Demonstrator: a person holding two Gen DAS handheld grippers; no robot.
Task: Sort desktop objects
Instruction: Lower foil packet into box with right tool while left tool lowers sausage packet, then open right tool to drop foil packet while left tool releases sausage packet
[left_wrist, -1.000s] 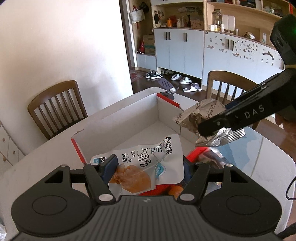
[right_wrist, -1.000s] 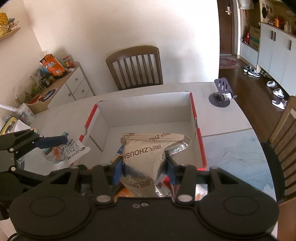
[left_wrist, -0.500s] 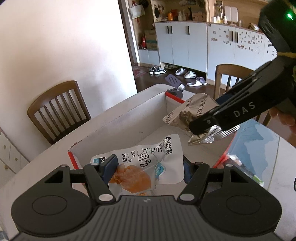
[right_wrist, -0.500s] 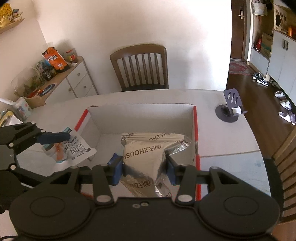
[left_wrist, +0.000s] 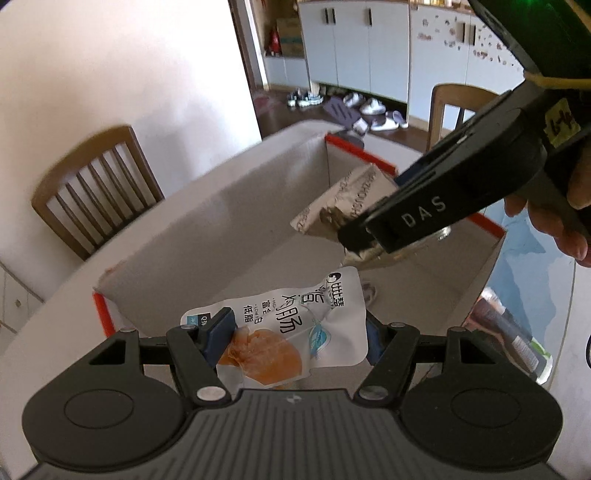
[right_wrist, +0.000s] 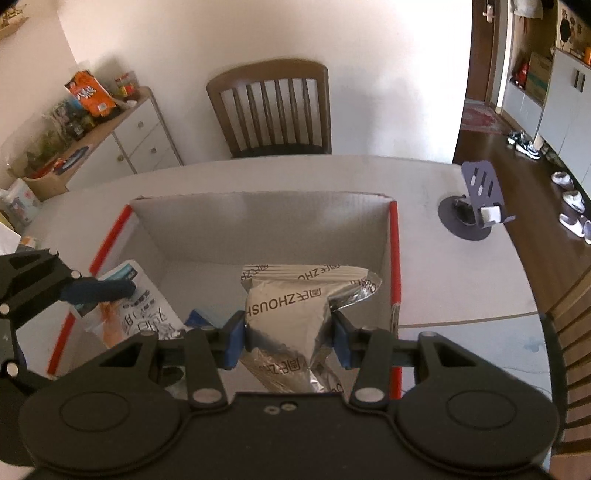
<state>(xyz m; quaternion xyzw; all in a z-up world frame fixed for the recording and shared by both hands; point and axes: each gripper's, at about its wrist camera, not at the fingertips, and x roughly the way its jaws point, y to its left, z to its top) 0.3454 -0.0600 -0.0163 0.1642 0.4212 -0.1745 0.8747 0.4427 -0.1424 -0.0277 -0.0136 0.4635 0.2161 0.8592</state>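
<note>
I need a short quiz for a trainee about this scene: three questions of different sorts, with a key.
1. True or false: the left claw is shut on a white pouch.
2. What does the right claw hold? A) a silver packet B) a cup C) a phone
3. Fill in: both items hang over an open cardboard ______ with red edges.

Key
1. True; the pouch sits between the blue pads.
2. A; the silver packet is pinched between its fingers.
3. box. It stands on the pale table, near a phone stand and a wooden chair.
</note>
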